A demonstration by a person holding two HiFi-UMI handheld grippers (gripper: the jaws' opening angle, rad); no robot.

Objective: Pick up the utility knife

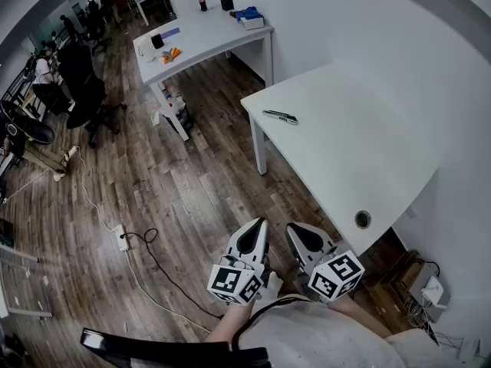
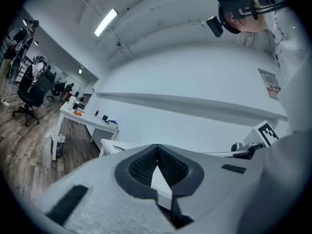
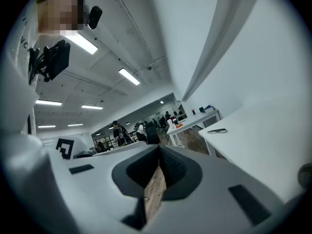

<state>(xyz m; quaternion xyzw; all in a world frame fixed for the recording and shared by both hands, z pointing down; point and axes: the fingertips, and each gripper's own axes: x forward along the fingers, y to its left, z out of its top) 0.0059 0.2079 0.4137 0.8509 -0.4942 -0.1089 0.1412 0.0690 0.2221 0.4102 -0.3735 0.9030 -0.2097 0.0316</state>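
The utility knife point(image 1: 280, 116), slim, dark and silver, lies near the far left edge of the white table point(image 1: 360, 152). It shows small in the left gripper view point(image 2: 118, 148) and in the right gripper view point(image 3: 217, 130). My left gripper point(image 1: 261, 223) and right gripper point(image 1: 291, 228) hang side by side close to my body, over the wooden floor and well short of the table. Both point roughly level. The left gripper's point(image 2: 157, 146) tips meet with nothing between them. On the right gripper point(image 3: 159, 147) the jaws are likewise shut and empty.
A round cable hole point(image 1: 362, 219) sits near the table's near corner. A second white table point(image 1: 199, 41) with small items stands farther back. A power strip and cable point(image 1: 121, 238) lie on the floor at left. Office chairs and people are at the far left.
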